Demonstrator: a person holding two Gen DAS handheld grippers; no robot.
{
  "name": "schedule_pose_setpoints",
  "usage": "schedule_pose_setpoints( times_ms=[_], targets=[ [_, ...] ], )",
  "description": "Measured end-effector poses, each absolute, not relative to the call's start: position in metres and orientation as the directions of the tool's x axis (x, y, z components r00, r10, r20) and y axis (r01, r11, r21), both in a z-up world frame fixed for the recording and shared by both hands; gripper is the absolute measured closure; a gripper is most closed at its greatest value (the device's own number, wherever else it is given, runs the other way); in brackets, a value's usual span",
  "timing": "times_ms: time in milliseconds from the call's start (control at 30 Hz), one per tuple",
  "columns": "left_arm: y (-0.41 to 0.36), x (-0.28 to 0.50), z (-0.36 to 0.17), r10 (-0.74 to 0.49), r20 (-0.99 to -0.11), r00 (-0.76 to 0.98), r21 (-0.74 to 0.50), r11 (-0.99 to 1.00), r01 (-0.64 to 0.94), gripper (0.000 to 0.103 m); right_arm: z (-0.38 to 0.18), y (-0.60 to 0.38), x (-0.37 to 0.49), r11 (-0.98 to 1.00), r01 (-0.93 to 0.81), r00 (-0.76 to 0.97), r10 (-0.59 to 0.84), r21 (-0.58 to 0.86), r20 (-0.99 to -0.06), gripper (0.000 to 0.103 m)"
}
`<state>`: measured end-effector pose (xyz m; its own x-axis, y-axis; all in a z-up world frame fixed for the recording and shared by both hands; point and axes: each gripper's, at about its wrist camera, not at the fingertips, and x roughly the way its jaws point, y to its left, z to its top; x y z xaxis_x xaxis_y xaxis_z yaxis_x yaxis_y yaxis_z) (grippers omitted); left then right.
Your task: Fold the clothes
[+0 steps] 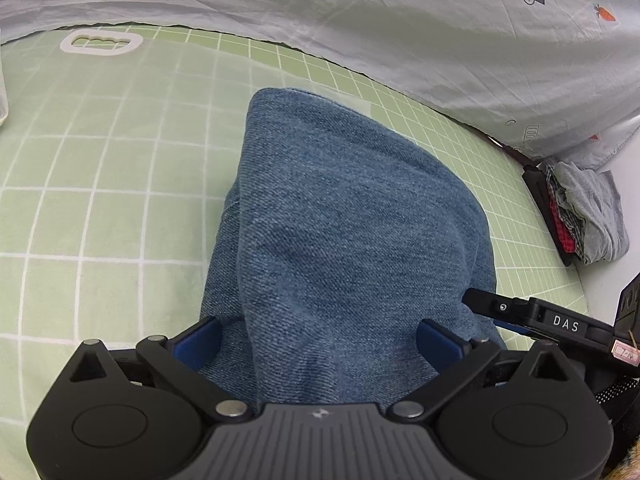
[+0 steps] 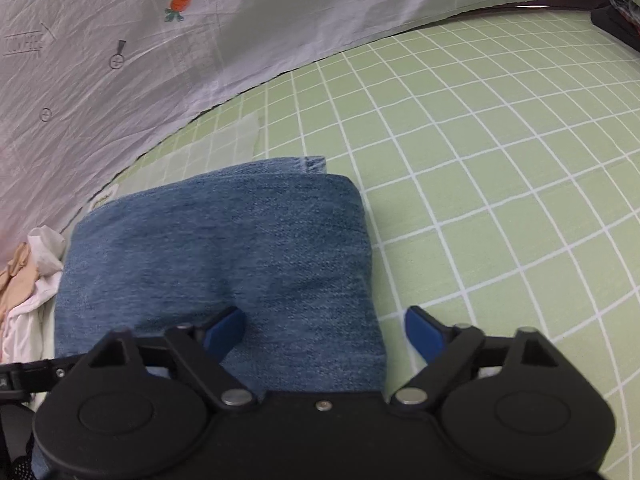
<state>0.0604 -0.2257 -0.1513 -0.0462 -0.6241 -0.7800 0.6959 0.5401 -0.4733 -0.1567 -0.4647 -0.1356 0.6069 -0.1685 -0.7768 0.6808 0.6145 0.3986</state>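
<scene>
**Folded denim between both grippers on the green grid sheet**

Nearest, left wrist view: the left gripper (image 1: 318,340) has its jaws spread wide, one blue pad on each side of the folded denim (image 1: 340,216). Gaps show beside both pads; no squeeze visible, so I read it as open, not clamping. Just right of it a finger of the right gripper (image 1: 486,300) lies at the denim's edge.

Right wrist view: the right gripper (image 2: 324,334) straddles the near right edge of the denim (image 2: 224,248). Its left pad rests on the cloth, its right pad stands clear over the bare sheet. Jaws parted, nothing pinched.

Denim lies as a thick folded bundle on the green grid sheet (image 1: 100,168), a hem corner poking out at its far end.

Farther out:
- white oval ring (image 1: 101,43) flat on the sheet
- pile of pale garments (image 2: 24,280) left of the denim
- stack of clothes (image 1: 584,216) at the sheet's right edge
- white carrot-print fabric (image 1: 360,20) along the back
</scene>
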Motion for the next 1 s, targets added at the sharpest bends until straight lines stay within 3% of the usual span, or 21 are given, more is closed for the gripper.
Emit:
schedule_pose_setpoints(
  times_ms=[67,167,233,533,800,1000],
  targets=[
    [-0.22,0.059,-0.147,-0.62,-0.784,-0.029,-0.469,0.56,0.683,0.036,-0.13,-0.458,-0.157,0.633,0.669,0.619,-0.185,0.389,-0.763,0.064],
    [-0.204,0.062,-0.14,-0.647,-0.762,-0.026,-0.524,0.593,0.612,0.063,-0.116,-0.451,-0.164,0.657,0.646,0.647,-0.202,0.388,-0.735,0.079],
    [-0.199,0.056,-0.129,-0.664,-0.748,-0.016,-0.539,0.592,0.599,0.071,-0.105,-0.45,-0.173,0.661,0.632,0.671,-0.206,0.405,-0.712,0.085],
    [-0.224,-0.009,-0.091,-0.7,-0.713,-0.042,-0.535,0.504,0.678,0.074,-0.062,-0.453,-0.248,0.627,0.646,0.713,-0.29,0.436,-0.638,0.087],
    [-0.316,-0.096,-0.082,-0.675,-0.707,-0.211,-0.561,0.354,0.749,0.074,-0.045,-0.497,-0.363,0.511,0.763,0.62,-0.403,0.396,-0.673,0.087],
    [-0.404,-0.186,-0.073,-0.646,-0.708,-0.286,-0.595,0.328,0.734,0.075,-0.03,-0.579,-0.458,0.502,0.775,0.595,-0.372,0.384,-0.713,0.087]
  ],
)
